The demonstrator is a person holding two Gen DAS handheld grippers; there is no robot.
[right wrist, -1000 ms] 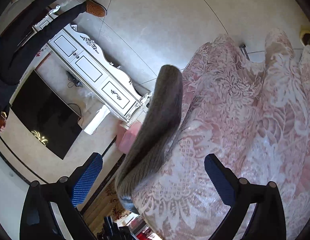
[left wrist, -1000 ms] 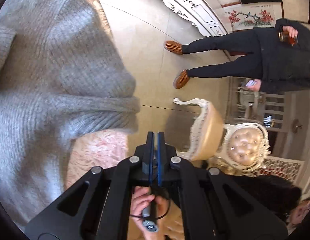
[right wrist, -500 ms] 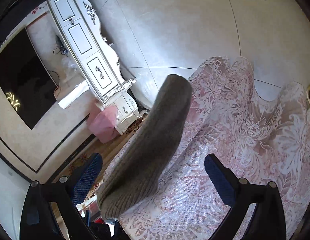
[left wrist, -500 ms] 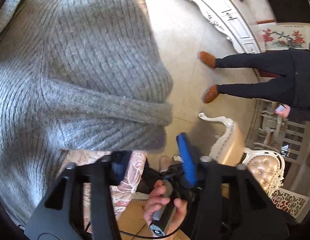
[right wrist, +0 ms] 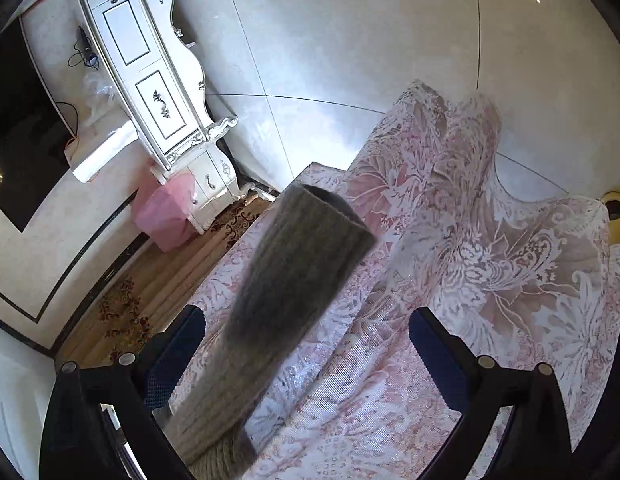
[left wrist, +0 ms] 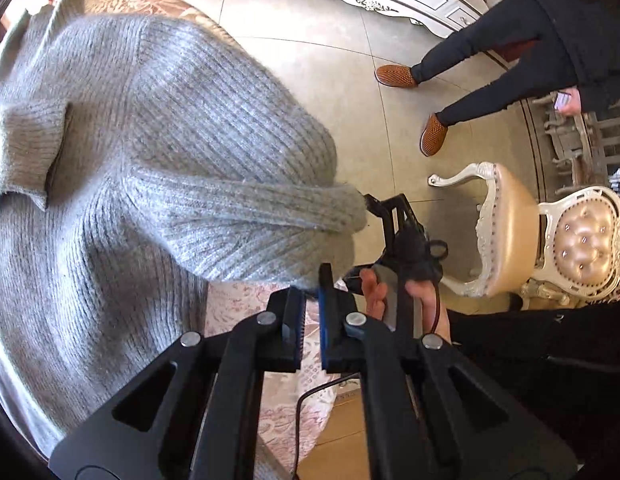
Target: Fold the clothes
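A grey ribbed knit sweater (left wrist: pixel 142 168) lies on a pink floral cloth (left wrist: pixel 238 312), filling the left of the left wrist view. One sleeve (left wrist: pixel 270 208) reaches right to the right gripper (left wrist: pixel 389 216), seen there in a hand. My left gripper (left wrist: pixel 310 320) sits just below the sweater's folded edge, its jaws a narrow gap apart with nothing between them. In the right wrist view the right gripper (right wrist: pixel 306 344) is open wide, and the grey sleeve (right wrist: pixel 286 280) passes between its fingers, cuff pointing away, over the cloth (right wrist: pixel 489 280).
A person in black with brown shoes (left wrist: pixel 393 76) stands on the tiled floor. A cream upholstered chair (left wrist: pixel 549 240) is to the right. A white ornate cabinet (right wrist: pixel 150 80), a pink bin (right wrist: pixel 166 212) and a dark screen (right wrist: pixel 22 128) stand by the wall.
The left gripper opened wide half a second ago and has closed to a narrow gap, nearer the sweater's edge. The sleeve has swung more upright between the open right fingers.
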